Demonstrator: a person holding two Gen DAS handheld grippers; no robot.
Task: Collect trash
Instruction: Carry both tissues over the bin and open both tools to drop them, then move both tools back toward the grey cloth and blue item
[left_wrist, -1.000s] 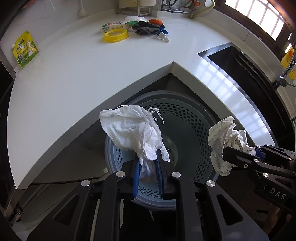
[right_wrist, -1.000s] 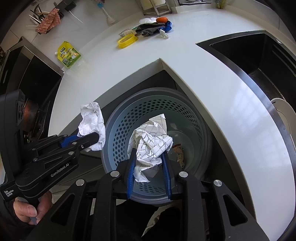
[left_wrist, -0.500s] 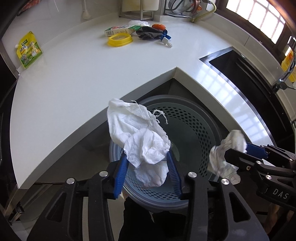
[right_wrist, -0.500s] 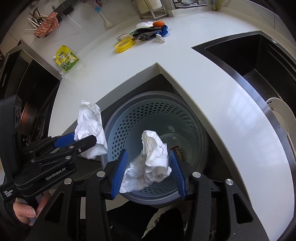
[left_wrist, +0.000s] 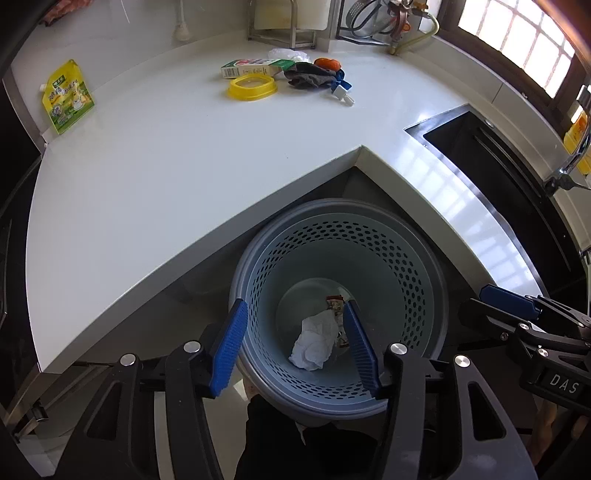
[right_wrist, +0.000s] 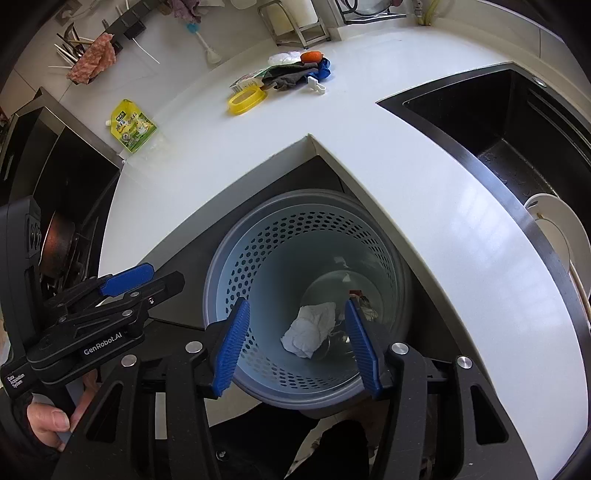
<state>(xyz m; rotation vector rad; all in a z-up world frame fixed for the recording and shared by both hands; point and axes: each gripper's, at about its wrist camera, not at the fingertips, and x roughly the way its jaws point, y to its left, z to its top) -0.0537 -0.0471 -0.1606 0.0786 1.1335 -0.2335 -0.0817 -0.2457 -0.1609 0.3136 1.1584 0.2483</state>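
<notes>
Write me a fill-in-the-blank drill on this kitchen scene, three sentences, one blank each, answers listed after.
1. The crumpled white paper lies at the bottom of the perforated grey ____.
2. Both the left hand-held gripper and the right hand-held gripper hang over the bin with jaws ____.
3. The green pouch lies flat on the white ____.

Missing words: bin; open; countertop

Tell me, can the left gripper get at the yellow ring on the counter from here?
Probably yes: the left gripper is open and empty, and bare counter lies before the yellow ring; nothing blocks it.
</notes>
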